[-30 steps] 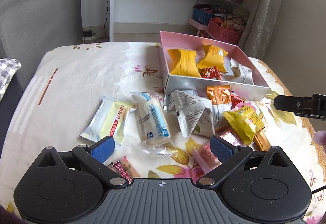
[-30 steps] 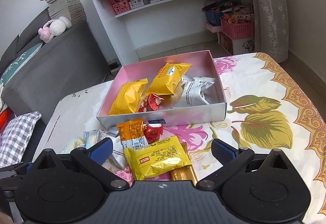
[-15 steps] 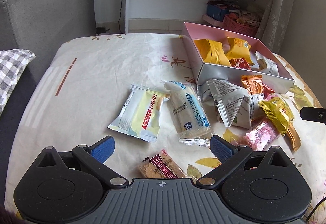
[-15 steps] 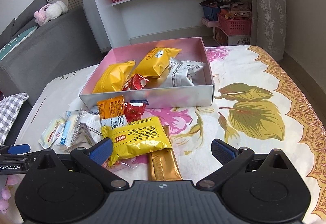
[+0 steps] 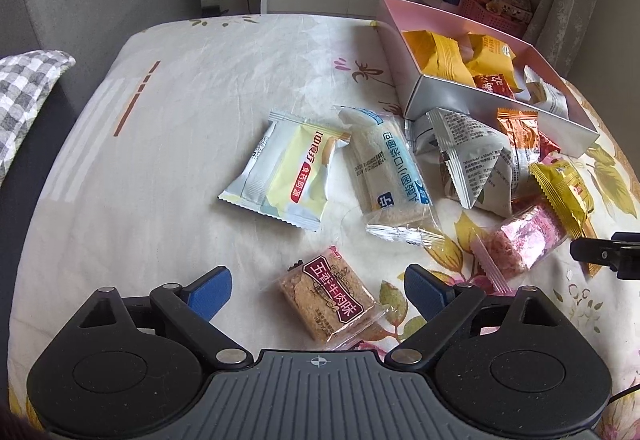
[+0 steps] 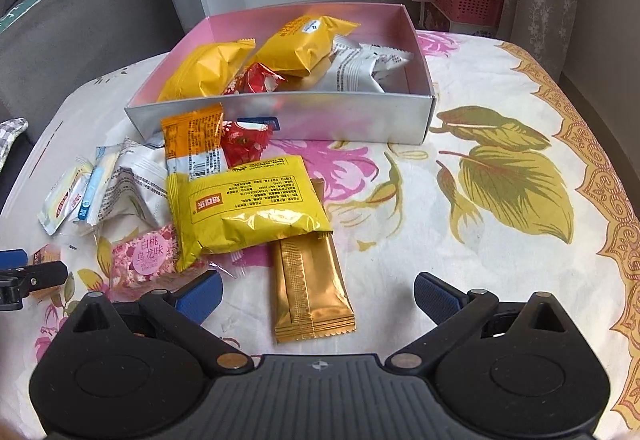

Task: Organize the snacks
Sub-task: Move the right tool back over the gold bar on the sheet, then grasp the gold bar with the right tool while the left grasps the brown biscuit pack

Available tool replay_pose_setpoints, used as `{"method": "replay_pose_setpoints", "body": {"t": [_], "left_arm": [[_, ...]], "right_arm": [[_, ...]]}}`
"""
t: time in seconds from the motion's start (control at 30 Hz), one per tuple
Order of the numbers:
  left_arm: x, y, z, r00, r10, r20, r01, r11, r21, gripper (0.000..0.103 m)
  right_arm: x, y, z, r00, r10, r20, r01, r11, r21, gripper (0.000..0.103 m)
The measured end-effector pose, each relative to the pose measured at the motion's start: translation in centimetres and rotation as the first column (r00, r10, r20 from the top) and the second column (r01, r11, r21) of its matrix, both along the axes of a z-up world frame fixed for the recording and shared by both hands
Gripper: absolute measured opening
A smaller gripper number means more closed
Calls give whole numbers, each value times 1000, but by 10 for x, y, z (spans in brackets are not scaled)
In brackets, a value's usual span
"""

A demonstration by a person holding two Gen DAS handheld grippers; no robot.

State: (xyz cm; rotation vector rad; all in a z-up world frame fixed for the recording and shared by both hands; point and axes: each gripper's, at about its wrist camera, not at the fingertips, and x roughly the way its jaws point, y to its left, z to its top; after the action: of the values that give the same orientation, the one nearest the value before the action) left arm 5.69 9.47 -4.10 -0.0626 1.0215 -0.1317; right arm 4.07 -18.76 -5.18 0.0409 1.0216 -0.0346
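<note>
Distance from the pink box [image 5: 472, 96] has been gained, so a brown biscuit packet [image 5: 330, 298] is framed between the released left gripper [image 5: 318, 286], a gold bar [image 6: 308, 288] between the released right gripper [image 6: 318, 298].

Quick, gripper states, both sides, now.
Left gripper: open, holding nothing, brown biscuit pack between its fingers.
Right gripper: open, empty, over gold bar.

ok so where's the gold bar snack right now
In the right wrist view the gold bar snack lies flat on the flowered cloth, between the open fingers of the right gripper, its far end tucked under the big yellow packet.
</note>
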Motion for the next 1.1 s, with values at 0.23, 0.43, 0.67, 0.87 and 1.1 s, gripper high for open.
{"method": "replay_pose_setpoints", "body": {"t": [0.23,0.43,0.67,0.87,1.1], "left_arm": [[-2,3,1,1000,18,4,-18,1000,16,73],[-5,1,3,1000,6,24,-7,998,59,43],[-6,1,5,1000,-6,15,5,999,33,33],[-6,5,6,1000,1,2,-1,1000,-17,33],[-6,11,11,1000,6,-9,-7,995,-104,33]], "right_arm": [[3,3,-4,1000,16,-13,-17,999,-49,85],[1,9,0,997,82,7,-81,992,-95,57],[1,12,7,992,126,4,-125,988,-87,25],[-1,9,14,993,122,10,-121,990,-66,21],[-7,4,31,993,112,45,-111,994,-23,21]]}}
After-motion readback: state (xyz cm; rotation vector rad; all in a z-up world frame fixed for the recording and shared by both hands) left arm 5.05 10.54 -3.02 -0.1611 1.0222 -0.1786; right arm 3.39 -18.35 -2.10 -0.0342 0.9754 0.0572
